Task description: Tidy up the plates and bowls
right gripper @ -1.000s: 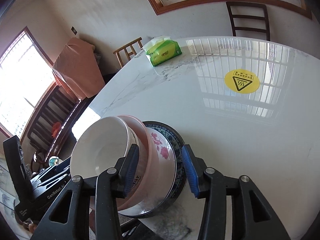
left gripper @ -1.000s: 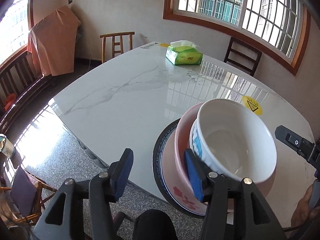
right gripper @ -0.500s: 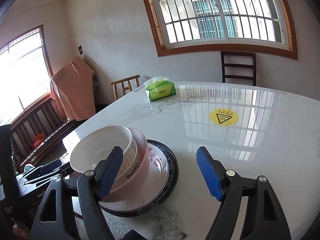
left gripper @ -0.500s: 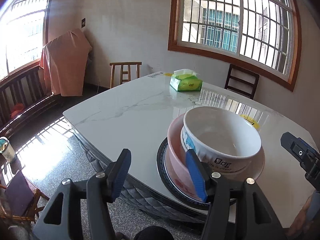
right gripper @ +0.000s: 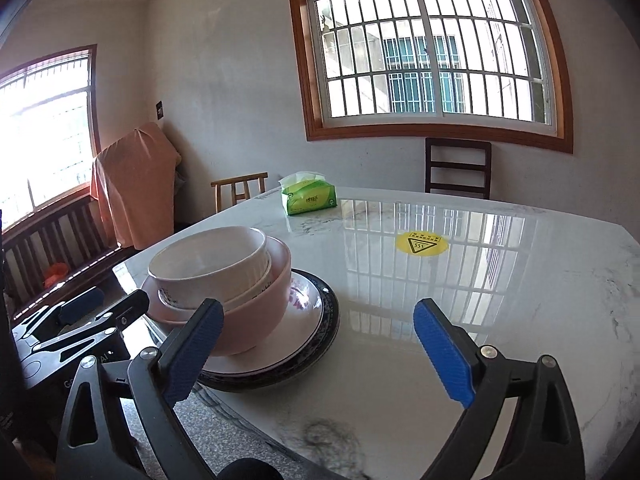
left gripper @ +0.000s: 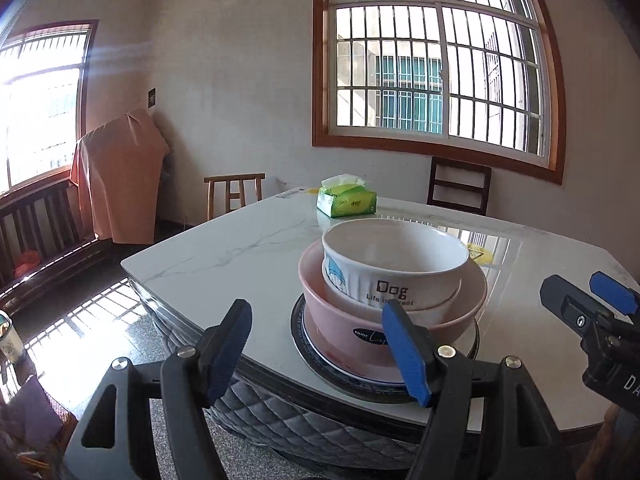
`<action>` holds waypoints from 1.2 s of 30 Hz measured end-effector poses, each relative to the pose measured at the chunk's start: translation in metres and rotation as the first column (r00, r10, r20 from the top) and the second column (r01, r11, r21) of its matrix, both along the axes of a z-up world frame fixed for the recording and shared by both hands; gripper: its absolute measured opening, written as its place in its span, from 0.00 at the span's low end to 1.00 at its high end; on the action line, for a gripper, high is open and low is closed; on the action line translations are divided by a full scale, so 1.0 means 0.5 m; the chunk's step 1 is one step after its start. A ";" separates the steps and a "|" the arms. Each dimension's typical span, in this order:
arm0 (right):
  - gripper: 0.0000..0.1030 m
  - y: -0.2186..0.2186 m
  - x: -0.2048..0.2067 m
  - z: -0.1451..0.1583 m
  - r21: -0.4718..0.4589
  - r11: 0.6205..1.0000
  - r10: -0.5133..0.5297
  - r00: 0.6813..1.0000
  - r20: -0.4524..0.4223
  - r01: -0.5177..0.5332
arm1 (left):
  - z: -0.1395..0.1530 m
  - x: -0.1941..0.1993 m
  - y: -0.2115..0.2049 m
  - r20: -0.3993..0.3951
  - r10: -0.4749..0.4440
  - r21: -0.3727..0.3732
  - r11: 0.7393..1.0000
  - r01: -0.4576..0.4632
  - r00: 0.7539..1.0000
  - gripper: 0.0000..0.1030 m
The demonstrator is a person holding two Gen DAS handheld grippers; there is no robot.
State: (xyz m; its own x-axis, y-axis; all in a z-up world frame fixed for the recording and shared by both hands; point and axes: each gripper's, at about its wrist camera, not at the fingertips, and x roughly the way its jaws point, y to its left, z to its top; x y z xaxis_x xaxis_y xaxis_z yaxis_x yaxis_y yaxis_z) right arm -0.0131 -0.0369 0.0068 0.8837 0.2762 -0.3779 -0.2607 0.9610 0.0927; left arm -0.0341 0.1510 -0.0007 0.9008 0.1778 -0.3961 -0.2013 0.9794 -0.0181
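A stack stands near the marble table's (left gripper: 240, 264) front edge. From the bottom it holds a dark-rimmed plate (left gripper: 360, 386), a white plate (right gripper: 296, 340), a pink bowl (left gripper: 332, 312) and a white bowl (left gripper: 394, 256) printed "Dog". My left gripper (left gripper: 316, 352) is drawn back at the table edge just before the stack, its jaws opening, and the pads touch nothing. My right gripper (right gripper: 320, 352) hovers over the table to the right of the stack, its jaws opening with only bare tabletop between them. Each gripper shows at the edge of the other's view.
A green tissue pack (left gripper: 346, 200) lies at the table's far side and a yellow warning sticker (right gripper: 420, 244) to the right of the stack. Wooden chairs (left gripper: 234, 194) stand behind the table. A bench and a cloth-covered object (left gripper: 120, 184) are at the left wall.
Both grippers have let go of the stack's rims, spread their fingers wider and pulled back towards the table's edge. Both views have tilted up to a more level look.
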 end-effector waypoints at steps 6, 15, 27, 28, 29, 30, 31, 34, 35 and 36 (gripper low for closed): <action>0.95 -0.014 -0.023 0.000 0.026 0.998 -0.054 0.998 0.043 0.053 | -0.026 0.006 -0.010 -0.101 -0.052 -0.042 0.998 0.048 0.994 0.67; 0.95 0.006 -0.031 -0.013 0.013 0.999 -0.034 0.999 0.031 0.033 | -0.025 -0.015 -0.003 -0.107 -0.018 -0.084 0.996 0.009 0.994 0.67; 0.96 0.012 -0.054 -0.029 0.009 1.000 -0.009 1.000 0.025 0.009 | -0.008 -0.038 -0.035 -0.108 -0.022 -0.074 0.997 0.014 0.994 0.67; 0.97 0.009 -0.057 -0.030 0.012 1.000 -0.007 1.000 0.026 0.007 | -0.008 -0.038 -0.038 -0.111 -0.021 -0.070 0.997 0.013 0.994 0.67; 0.97 0.007 -0.058 -0.031 0.016 1.000 -0.004 1.000 0.027 0.004 | -0.008 -0.039 -0.041 -0.113 -0.021 -0.068 0.998 0.013 0.993 0.67; 0.97 0.004 -0.061 -0.031 0.019 1.000 -0.005 1.000 0.029 0.004 | -0.006 -0.040 -0.043 -0.114 -0.020 -0.068 0.998 0.012 0.993 0.67; 0.97 0.001 -0.064 -0.032 0.021 1.000 -0.007 0.999 0.033 0.006 | -0.006 -0.041 -0.045 -0.116 -0.021 -0.069 0.998 0.013 0.993 0.67; 0.97 -0.008 -0.068 -0.033 0.031 1.000 -0.003 0.999 0.035 0.002 | -0.004 -0.045 -0.052 -0.120 -0.021 -0.066 0.998 0.013 0.993 0.67; 0.97 -0.011 -0.070 -0.033 0.033 0.999 -0.002 0.999 0.036 0.001 | -0.003 -0.047 -0.055 -0.119 -0.017 -0.061 0.998 0.010 0.993 0.67; 0.97 -0.014 -0.072 -0.033 0.035 0.999 -0.003 0.999 0.038 0.001 | -0.002 -0.049 -0.058 -0.119 -0.017 -0.057 0.998 0.010 0.993 0.67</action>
State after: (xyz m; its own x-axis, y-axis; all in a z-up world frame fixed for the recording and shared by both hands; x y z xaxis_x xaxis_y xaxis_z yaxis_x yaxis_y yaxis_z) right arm -0.0491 -0.0439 -0.0096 0.8979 0.2870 -0.3338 -0.2628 0.9578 0.1165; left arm -0.0584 0.1221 -0.0017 0.8488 0.1403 -0.5097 -0.1919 0.9802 -0.0498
